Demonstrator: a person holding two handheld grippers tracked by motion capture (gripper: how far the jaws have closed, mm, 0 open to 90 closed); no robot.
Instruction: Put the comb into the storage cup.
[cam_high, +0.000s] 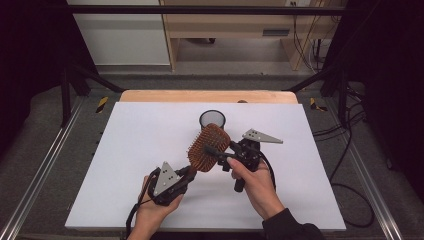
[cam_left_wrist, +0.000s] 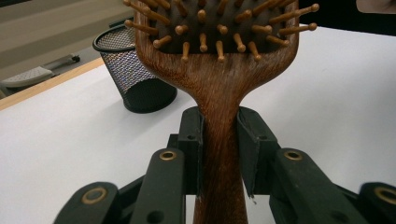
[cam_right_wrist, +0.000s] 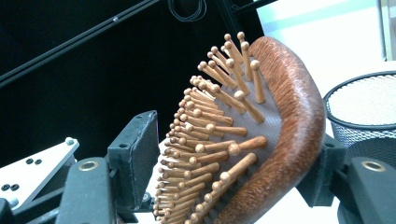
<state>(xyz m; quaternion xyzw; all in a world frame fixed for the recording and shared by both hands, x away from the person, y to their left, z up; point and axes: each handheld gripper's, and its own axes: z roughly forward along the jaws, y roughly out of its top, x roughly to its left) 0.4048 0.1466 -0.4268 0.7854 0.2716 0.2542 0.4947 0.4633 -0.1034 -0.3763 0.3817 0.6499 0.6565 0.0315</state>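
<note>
Gripping the hairbrush (cam_high: 209, 148) handle, the left gripper (cam_left_wrist: 219, 140) is clamping tight. The right gripper (cam_right_wrist: 233, 158) is straddling the brush head, jaws wide and not yet pinching; it should be closing gently before the far mesh cup (cam_high: 212, 119).

We find no readable text, label, brand, number or sign anywhere in these views. The wooden hairbrush (cam_high: 208, 147) carries no visible mark, the black mesh cup (cam_high: 212, 120) in the upper middle of the high view is plain, and the grey plates on the grippers bear only screw holes. The yellow and black striped tape (cam_high: 102, 104) at the left carries no lettering.
</note>
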